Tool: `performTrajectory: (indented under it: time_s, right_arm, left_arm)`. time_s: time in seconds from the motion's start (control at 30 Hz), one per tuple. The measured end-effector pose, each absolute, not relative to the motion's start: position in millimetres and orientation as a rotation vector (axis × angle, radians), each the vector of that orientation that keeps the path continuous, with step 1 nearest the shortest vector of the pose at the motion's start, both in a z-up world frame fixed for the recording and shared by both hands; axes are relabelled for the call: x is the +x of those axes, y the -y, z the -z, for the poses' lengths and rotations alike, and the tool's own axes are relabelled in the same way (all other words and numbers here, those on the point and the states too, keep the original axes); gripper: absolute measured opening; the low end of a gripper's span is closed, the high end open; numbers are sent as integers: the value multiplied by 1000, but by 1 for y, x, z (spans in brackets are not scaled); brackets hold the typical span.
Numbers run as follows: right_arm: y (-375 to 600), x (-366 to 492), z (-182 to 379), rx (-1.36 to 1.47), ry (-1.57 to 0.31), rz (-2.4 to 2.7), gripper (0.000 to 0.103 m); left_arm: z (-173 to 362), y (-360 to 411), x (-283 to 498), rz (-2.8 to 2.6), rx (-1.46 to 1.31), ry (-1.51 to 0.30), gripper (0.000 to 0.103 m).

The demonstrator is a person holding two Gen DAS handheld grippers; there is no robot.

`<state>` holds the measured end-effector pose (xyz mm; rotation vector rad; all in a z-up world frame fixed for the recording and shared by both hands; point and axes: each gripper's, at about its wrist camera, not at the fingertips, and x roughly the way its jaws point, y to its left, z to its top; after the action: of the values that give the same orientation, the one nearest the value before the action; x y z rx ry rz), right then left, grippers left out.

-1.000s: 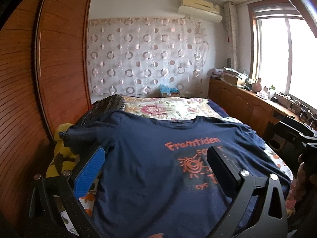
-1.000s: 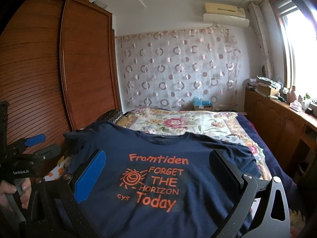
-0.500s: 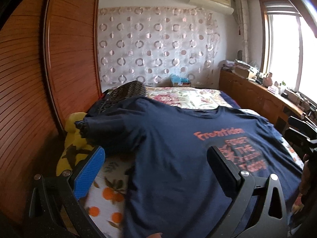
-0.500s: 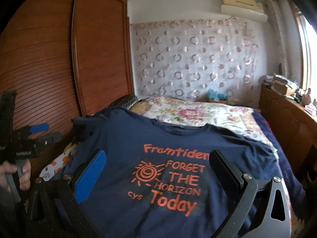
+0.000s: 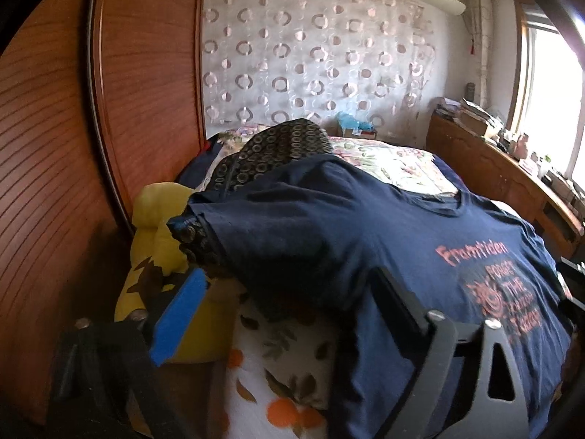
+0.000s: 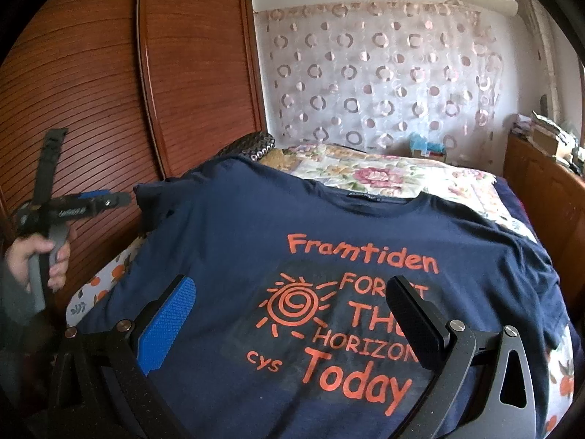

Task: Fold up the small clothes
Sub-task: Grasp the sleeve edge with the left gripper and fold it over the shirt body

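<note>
Item: 1 navy T-shirt [image 6: 256,241], spread print-up on bed [image 6: 384,172]. Left gripper [image 5: 285,292]: jaws closing near sleeve [image 5: 263,226], nothing between them. Right gripper [image 6: 289,314]: jaws apart, empty, above print. Risk: sleeve lies over pillow [image 5: 161,216]; pinch may catch it too.

Matt navy cloth T-shirt [image 6: 226,241] with orange print; glossy ribbed wooden wardrobe [image 6: 91,84].

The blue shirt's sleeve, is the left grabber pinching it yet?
Apart. In the right wrist view the left gripper stops short of the sleeve of the shirt; its closing jaws hold nothing.
</note>
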<state>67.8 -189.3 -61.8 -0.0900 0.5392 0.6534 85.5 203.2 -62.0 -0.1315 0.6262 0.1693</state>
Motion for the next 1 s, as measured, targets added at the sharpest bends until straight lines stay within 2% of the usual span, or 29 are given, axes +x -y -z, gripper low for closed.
performTrajectory:
  time_s: [0.17,0.23,0.3,0.47,0.57,0.63,0.8,0.83,0.9,1.0]
  right_arm:
    - [189,68,60,-92,-543,-661,103]
    - [185,66,62,-94,-537,-662,103]
    - [183,65,64,-95,-530,-662,103]
    - [178,65,69,-96,-525,-661,103]
    - [179,64,70,-95,-524,-661,103]
    - [177,66,71,-95,-523,-659,103]
    - [177,67,72,-91,-527,-655,103]
    - [177,67,72,-89,-527,-655,103]
    - [177,67,72,-87,-529,-655,103]
    - [178,67,72,-87,-530,-655,103]
  left_arm:
    - [63,-225,108,-181,-152,-630,71]
    - [64,-233,116,-198,-153,-645,58]
    - [65,-242,125,-202,-159,-661,51]
    - [71,-257,141,-217,-166,-711,47]
    - [80,-264,148,-214,-183,-750,40]
    - [83,-268,147,-226,-190,-749,27]
    - [87,-270,149,-210,-192,-784,21]
    - [87,-270,149,-200,-195,-787,13]
    - [86,-269,149,-186,-188,-791,5]
    - [72,-258,144,-154,-151,-741,4]
